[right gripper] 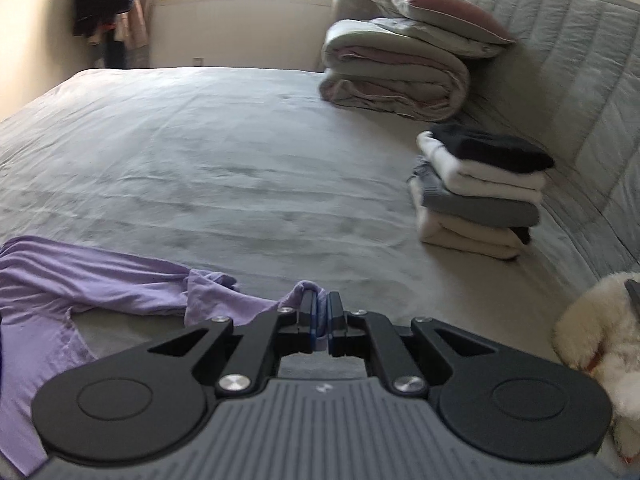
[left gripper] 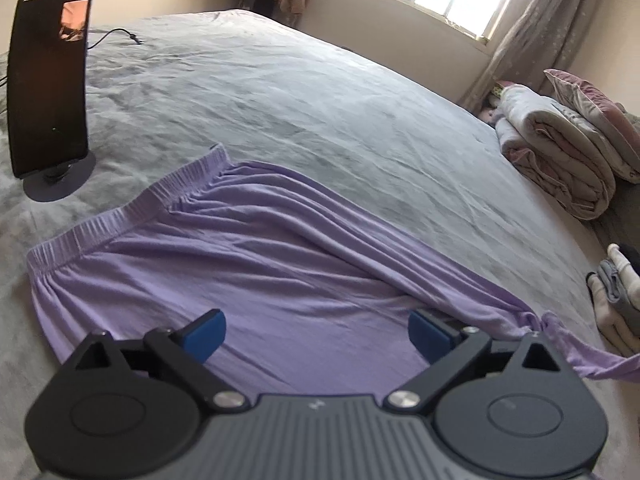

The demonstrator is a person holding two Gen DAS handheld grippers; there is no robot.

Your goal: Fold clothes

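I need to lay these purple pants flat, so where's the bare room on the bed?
Bare grey sheet runs from the purple pants to the far edge. Crowded along the headboard: rolled duvet, folded clothes stack.

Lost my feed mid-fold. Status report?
Left gripper open above purple garment. Right gripper shut on its bunched end. Bed ahead clear; folded stack off right.

soft matt lilac cloth garment on a grey brushed-looking bedsheet (creased).
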